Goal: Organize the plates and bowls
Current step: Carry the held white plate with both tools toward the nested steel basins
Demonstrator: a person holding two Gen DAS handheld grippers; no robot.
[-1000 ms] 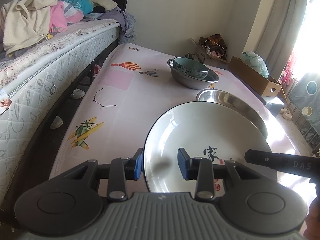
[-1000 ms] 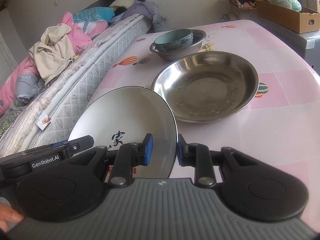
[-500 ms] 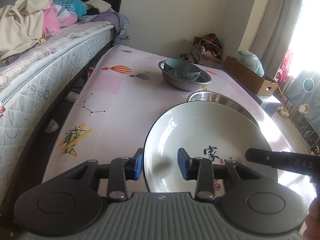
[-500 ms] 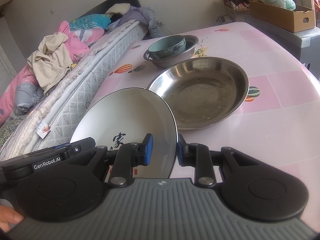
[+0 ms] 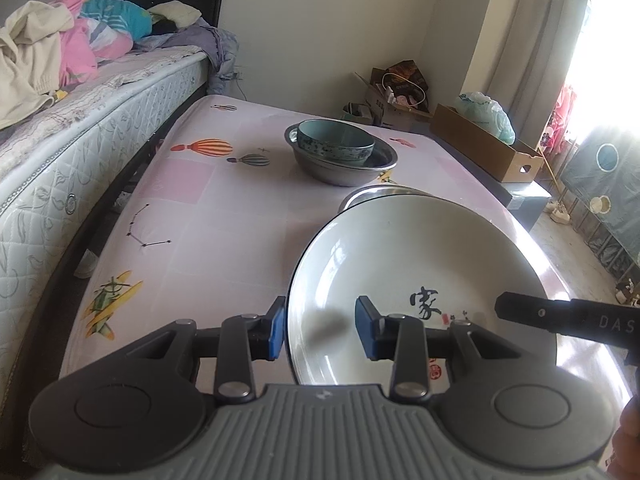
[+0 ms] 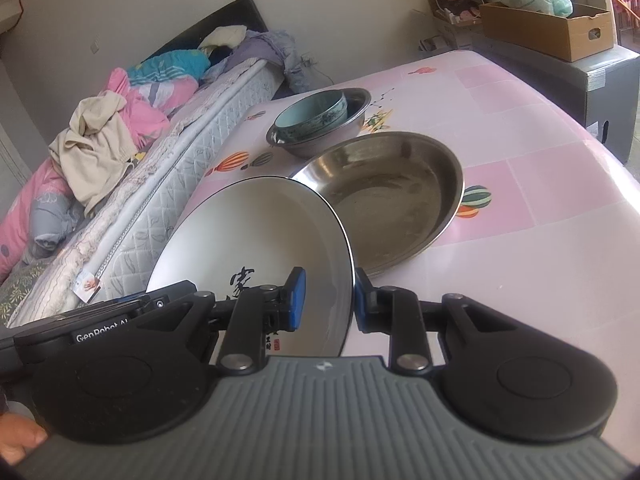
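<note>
Pink balloon-print cloth is covering the surface [image 5: 208, 200] beside the bed [image 5: 80, 120]. Through my left view, my left jaws [image 5: 320, 330] are clamping the white plate [image 5: 420, 264] by its near-left rim; it is now hiding more of the steel basin [image 5: 372, 192] than a second ago. Through my right view, my right jaws [image 6: 326, 300] are pinching the plate's right rim, carrying it closer to the basin [image 6: 392, 196], likely to nest it inside.

Open tablecloth [image 5: 208, 216] is left free toward the mattress [image 5: 60, 184]. The way ahead is blocked by the wide steel pan [image 6: 392, 200], with the steel bowl [image 5: 344, 168] holding a teal bowl [image 5: 336, 140] just behind it. Bare cloth is also seen beyond the pan's far side.
</note>
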